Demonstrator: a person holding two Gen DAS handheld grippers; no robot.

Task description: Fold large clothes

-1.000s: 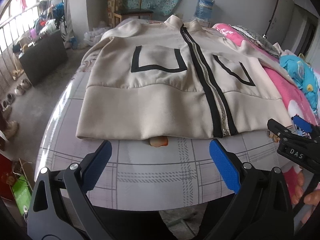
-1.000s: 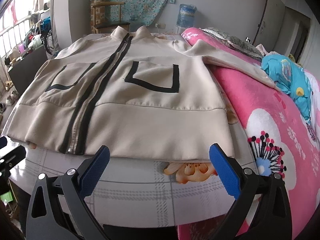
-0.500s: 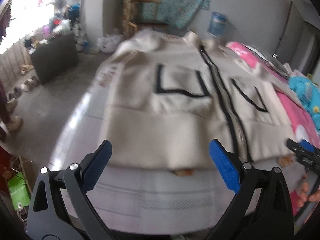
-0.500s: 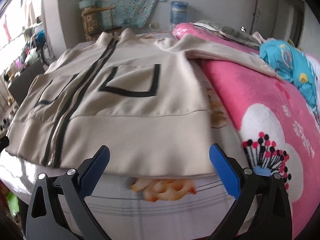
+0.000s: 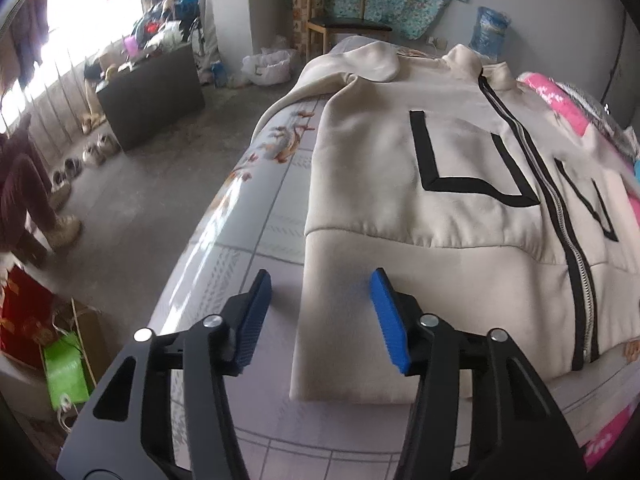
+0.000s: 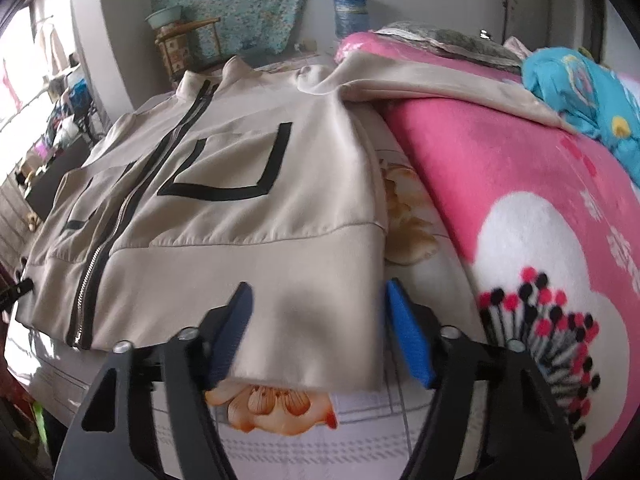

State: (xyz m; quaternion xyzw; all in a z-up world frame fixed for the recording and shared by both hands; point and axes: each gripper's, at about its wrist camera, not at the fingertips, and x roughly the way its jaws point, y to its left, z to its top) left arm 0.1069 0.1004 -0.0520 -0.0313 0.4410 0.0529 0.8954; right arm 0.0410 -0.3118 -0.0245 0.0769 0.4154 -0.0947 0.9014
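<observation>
Left tool [image 5: 320,316] low over the near edge of the bed [image 5: 256,248], jaws closing, blue pads not yet pressing; the near left hem corner of the beige jacket [image 5: 440,216] sits between them, left pad over bare sheet, right pad over the waistband

Right tool [image 6: 316,328] same at the near right hem corner of the jacket [image 6: 248,208], jaws closing; waistband fabric fills the gap between the pads, left pad looks to touch the cloth, right pad just off the hem's side edge, no clamp yet

Jacket lies flat, front up, zipped, hem toward the near edge of the bed, collar toward the far edge. Black-edged zipper [image 5: 560,216] runs up the middle, black U-shaped pocket outline each side. Left sleeve folded back near the far left corner; right sleeve stretched out over the pink floral blanket [image 6: 520,184] on the bed's right side

Bedsheet pale grey check with orange flower print [image 6: 276,404], showing under the hem

Blue printed cloth [image 6: 588,96] bunched on the blanket farther right

Past the far edge: wooden chair [image 5: 344,20], blue water jug [image 5: 490,32], patterned cloth hung on the wall. Floor to the left has a dark cabinet [image 5: 156,96], shoes along the railing, green bag [image 5: 66,372] near the bed's near left corner, a person's leg and shoe [image 5: 60,228] at the left edge
</observation>
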